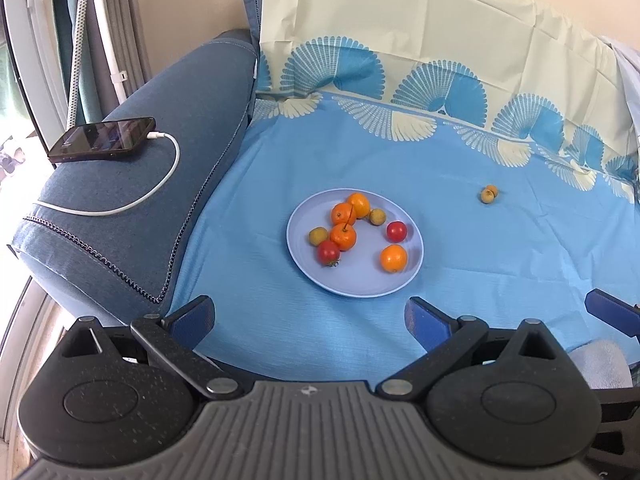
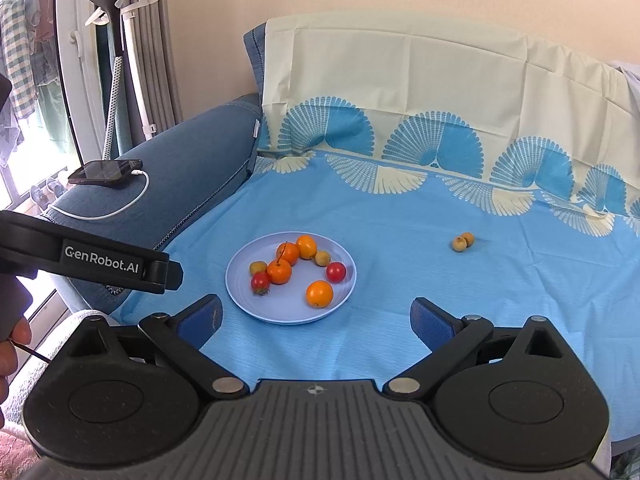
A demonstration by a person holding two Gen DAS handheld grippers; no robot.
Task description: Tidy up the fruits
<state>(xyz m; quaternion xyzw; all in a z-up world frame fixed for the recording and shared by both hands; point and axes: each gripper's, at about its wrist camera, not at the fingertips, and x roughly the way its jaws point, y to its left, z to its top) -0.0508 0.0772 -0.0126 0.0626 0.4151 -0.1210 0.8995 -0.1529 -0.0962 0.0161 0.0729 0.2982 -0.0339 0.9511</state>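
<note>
You hold both tools, left tool [image 1: 308, 320] and right tool [image 2: 316, 320], wide and empty, back from the plate [image 2: 240, 280]. Two small fruits [image 2: 463, 242] lie apart on the sheet [image 2: 400, 220], likely next for collection

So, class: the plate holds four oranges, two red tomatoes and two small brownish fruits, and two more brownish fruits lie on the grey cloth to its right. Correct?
One detail is wrong: the cloth is blue, not grey, as the left wrist view shows. The rest stands: the plate holds four oranges, two red tomatoes and two small brownish fruits, and two more brownish fruits lie to its right.
</note>
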